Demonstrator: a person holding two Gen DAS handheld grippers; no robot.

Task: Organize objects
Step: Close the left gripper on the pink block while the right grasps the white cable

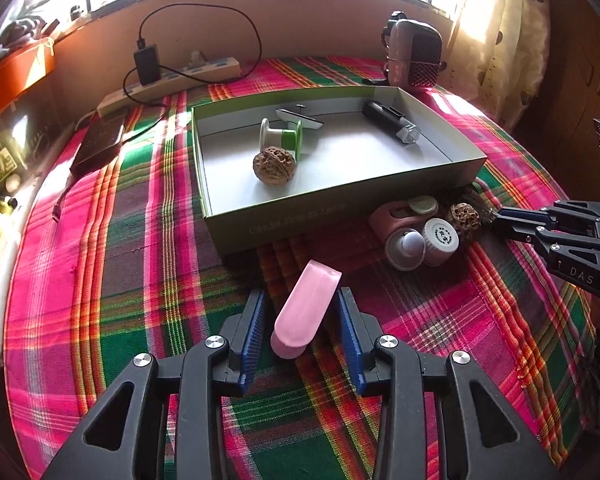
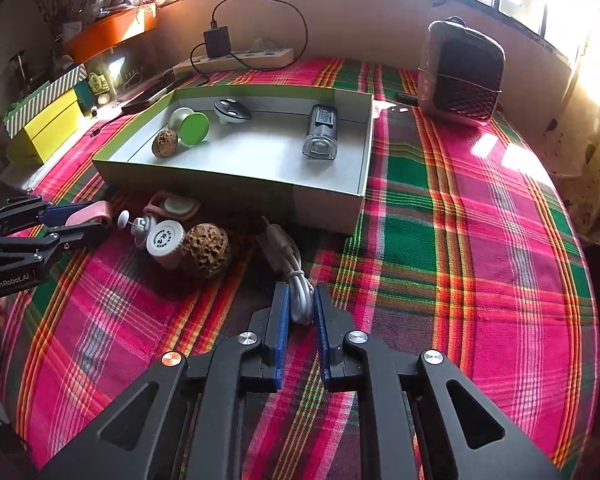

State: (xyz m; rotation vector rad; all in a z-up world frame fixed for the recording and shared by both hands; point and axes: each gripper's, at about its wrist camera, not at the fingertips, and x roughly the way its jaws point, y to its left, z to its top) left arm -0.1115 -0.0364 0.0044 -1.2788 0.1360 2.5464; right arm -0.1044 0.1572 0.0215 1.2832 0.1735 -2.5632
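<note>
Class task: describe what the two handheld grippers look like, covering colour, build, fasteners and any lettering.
Both are black plastic frames with triangular cut-outs and round silver bolt heads. Each finger carries a ribbed blue pad. The left gripper shows "GenRobot.AI" in white on its side in the right wrist view. The right gripper shows "DAS" in the left wrist view, and one of its bolts looks copper-coloured. No sleeves or cables show.

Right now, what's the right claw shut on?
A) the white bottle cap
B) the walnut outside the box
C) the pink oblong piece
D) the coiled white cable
D: in the right wrist view the right claw is shut with its blue pads pressed on the coiled white cable; the pink oblong piece sits between the pads of the left claw instead.
</note>
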